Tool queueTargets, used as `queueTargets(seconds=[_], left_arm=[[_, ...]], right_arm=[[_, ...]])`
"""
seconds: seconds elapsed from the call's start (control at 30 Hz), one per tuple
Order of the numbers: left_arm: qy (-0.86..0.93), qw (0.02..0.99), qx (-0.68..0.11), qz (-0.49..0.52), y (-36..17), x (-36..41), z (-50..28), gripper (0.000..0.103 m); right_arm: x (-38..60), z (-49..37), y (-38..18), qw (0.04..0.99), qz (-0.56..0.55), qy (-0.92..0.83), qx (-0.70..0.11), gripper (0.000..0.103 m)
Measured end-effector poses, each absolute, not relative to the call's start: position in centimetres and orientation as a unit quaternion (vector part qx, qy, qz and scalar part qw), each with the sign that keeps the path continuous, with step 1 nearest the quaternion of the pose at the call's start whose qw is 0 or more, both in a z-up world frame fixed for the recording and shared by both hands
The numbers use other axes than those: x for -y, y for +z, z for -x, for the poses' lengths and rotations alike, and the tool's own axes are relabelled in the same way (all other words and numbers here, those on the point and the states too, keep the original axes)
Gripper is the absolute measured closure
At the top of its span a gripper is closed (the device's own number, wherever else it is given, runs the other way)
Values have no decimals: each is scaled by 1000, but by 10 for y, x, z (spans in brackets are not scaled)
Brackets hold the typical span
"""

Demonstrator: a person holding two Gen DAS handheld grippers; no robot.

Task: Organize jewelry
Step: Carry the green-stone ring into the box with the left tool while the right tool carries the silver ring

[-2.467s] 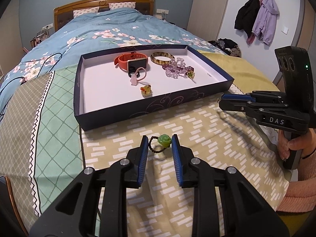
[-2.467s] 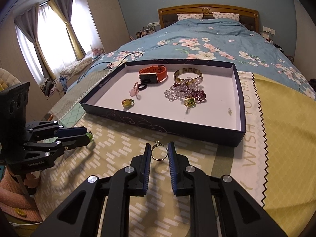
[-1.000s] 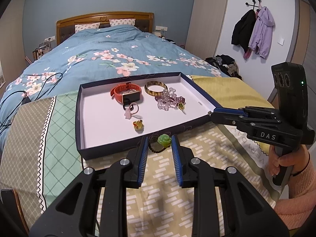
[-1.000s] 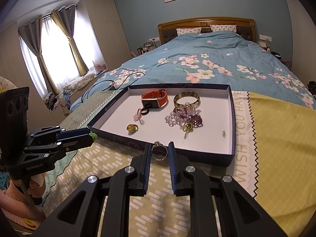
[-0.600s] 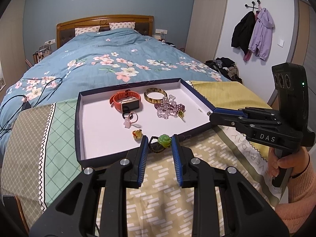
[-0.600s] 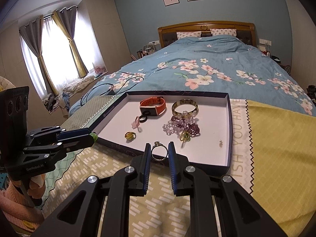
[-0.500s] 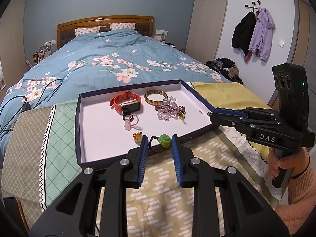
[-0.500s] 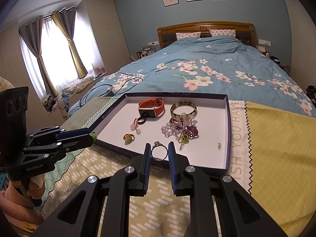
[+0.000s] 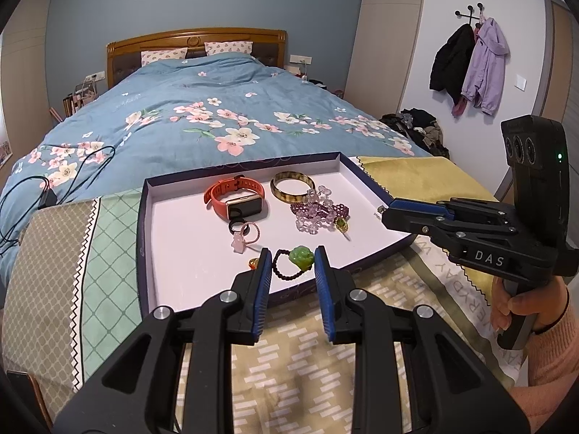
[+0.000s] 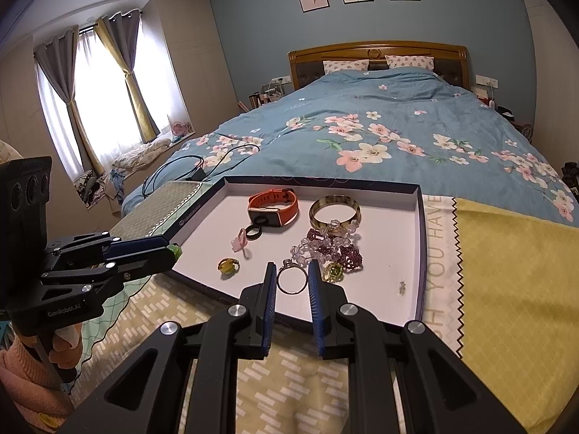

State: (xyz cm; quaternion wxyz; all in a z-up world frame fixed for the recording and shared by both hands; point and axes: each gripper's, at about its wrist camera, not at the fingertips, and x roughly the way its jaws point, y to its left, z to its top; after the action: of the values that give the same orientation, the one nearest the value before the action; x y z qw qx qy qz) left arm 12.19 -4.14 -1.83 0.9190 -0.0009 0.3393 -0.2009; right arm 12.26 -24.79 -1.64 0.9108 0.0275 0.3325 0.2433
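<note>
Two grippers carry jewelry over the near edge of the tray (image 9: 144, 246), which lies on the bedspread at the foot of the bed (image 9: 202, 108). The left gripper (image 9: 289, 266) is clamped on a green ring (image 9: 299, 257) with a dark beaded band, held above the tray's white floor near its front wall. The right gripper (image 10: 292, 281) pinches a silver ring (image 10: 291, 279) edge-on between its pads, likewise above the front of the tray. Already in the tray: an orange watch (image 9: 235, 202), a bangle (image 9: 292, 185), a heap of beads (image 9: 318, 213), a pink ring (image 9: 243, 237) and a yellow ring (image 10: 228, 266). A small speck (image 10: 401, 287) lies toward the tray's right side; it may be an earring, though it is too small to tell.

The step in hand appears to be placement. To do it well, each gripper should travel further past the front wall, descend until its ring is just above a bare patch of floor, then release. The silver ring hangs just beside the beads, so a spot to their right, clear of the heap, would likely keep pieces from tangling. The green ring sits close to the yellow ring; setting it left of that leaves each piece apart. Releasing low should stop the rings rolling.
</note>
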Motion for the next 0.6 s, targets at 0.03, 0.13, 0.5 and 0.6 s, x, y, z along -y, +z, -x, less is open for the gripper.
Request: queueTargets(seconds=[0.03, 0.13, 0.5, 0.6], left_arm=[[-202, 918, -340, 3, -19, 41, -123, 79], [-200, 918, -342, 5, -19, 40, -128, 79], [-195, 917, -347, 11, -23, 40, -140, 79], [-192, 917, -349, 12, -25, 40, -143, 79]], right_arm=[[247, -125, -17, 910, -27, 244, -333, 87], [245, -130, -18, 910, -26, 244, -335, 87], [243, -140, -22, 909, -23, 240, -341, 87], [243, -143, -24, 908, -24, 239, -343, 87]])
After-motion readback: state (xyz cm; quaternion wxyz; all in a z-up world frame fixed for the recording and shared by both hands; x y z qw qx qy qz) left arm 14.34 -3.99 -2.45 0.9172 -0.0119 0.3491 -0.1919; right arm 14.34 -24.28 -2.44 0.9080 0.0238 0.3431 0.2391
